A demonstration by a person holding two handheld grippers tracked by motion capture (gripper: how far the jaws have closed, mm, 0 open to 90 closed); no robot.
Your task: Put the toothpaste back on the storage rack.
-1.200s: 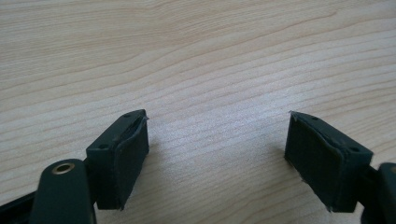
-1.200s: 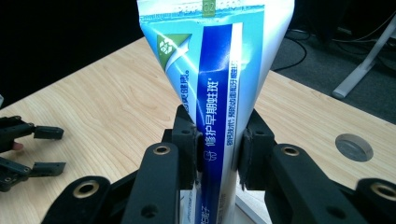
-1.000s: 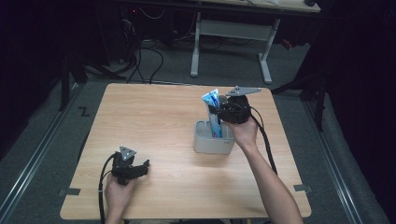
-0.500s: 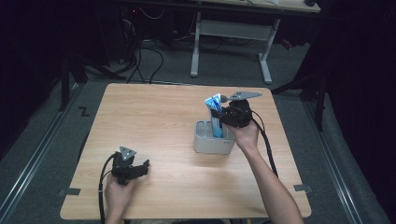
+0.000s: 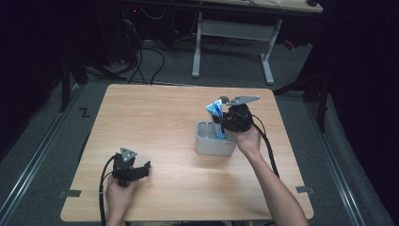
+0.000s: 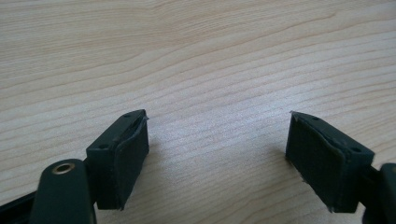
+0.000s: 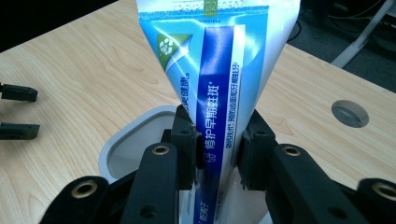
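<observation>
A blue and white toothpaste tube [image 5: 215,109] stands upright with its lower end inside a grey holder [image 5: 207,143] at the table's right middle. My right gripper [image 5: 223,123] is shut on the tube just above the holder's rim. In the right gripper view both pads press the tube [image 7: 219,70] from either side, over the holder's open compartment [image 7: 122,148]. My left gripper [image 5: 142,168] rests near the front left of the table. In the left gripper view it [image 6: 217,154] is open, with bare wood between its fingers.
The wooden table [image 5: 155,117] has a round cable hole [image 7: 349,113] to the right of the holder in the right gripper view. A white desk frame [image 5: 235,33] stands on the floor behind the table. Black cables trail from both grippers.
The right gripper and the tube have sunk slightly, so the tube sits a little deeper in the holder. The left gripper has stayed put.
</observation>
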